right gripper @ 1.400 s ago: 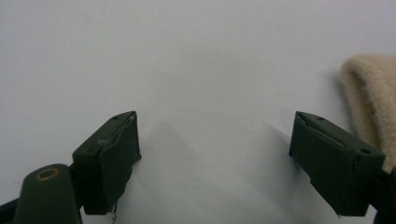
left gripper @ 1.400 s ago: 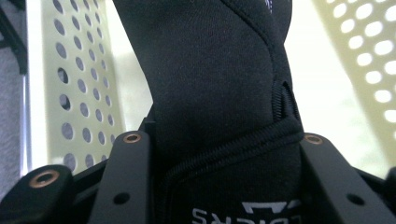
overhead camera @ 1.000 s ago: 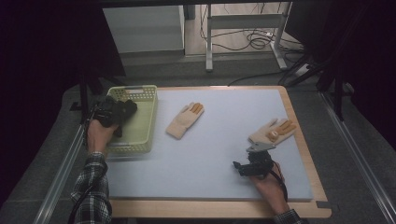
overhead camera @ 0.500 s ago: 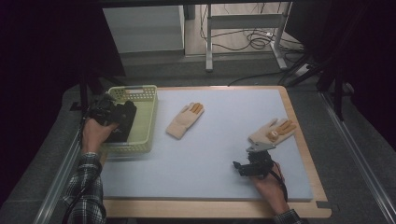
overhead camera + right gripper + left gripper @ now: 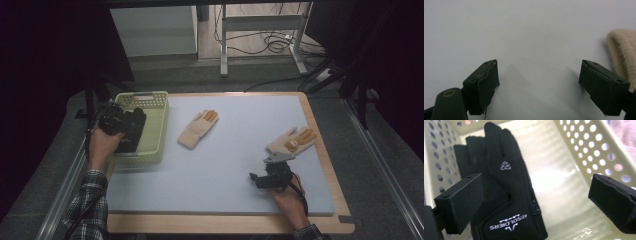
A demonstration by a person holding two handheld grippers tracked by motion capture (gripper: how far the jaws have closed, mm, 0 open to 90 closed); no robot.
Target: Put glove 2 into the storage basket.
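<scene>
A black glove [image 5: 506, 182] with white lettering lies flat in the pale yellow-green perforated basket [image 5: 156, 125] at the table's left. My left gripper [image 5: 119, 124] hovers over the basket's left side, jaws wide apart, with the glove [image 5: 134, 132] below and between them but not pinched. In the left gripper view the open gripper [image 5: 536, 202] frames the glove and the basket floor [image 5: 564, 177]. My right gripper [image 5: 267, 175] sits low over the blue-grey mat near the front right, open [image 5: 539, 82] and holding nothing. A beige glove's [image 5: 624, 52] edge lies just beyond its right jaw.
A beige glove with orange fingertips [image 5: 198, 128] lies mid-table. A second beige glove [image 5: 291, 141] lies at the right, just beyond my right gripper. The mat [image 5: 225, 165] rests on a wooden board [image 5: 320, 145]. Dark surroundings and a metal frame stand behind the table.
My left gripper has drifted slightly left, toward the basket's left rim. The right gripper and both beige gloves have stayed put.
</scene>
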